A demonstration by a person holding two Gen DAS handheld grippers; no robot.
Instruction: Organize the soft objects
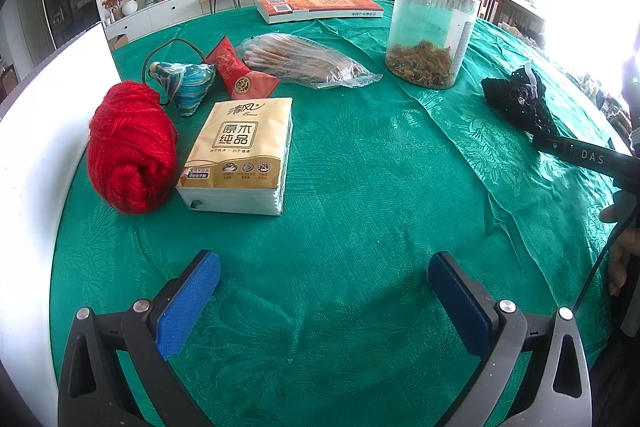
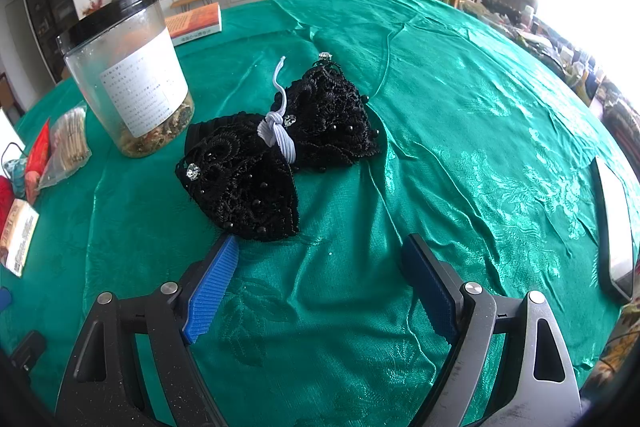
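A black lace piece with beads and a white elastic band lies on the green tablecloth, just ahead of my open, empty right gripper; it also shows at the right of the left wrist view. A red yarn ball, a tissue pack, a blue striped pouch and a red pouch lie at the left. My left gripper is open and empty, short of the tissue pack.
A clear jar with a black lid and dried contents stands at the back, also seen in the right wrist view. A plastic bag of sticks and a book lie behind. A white wall edge is at the left.
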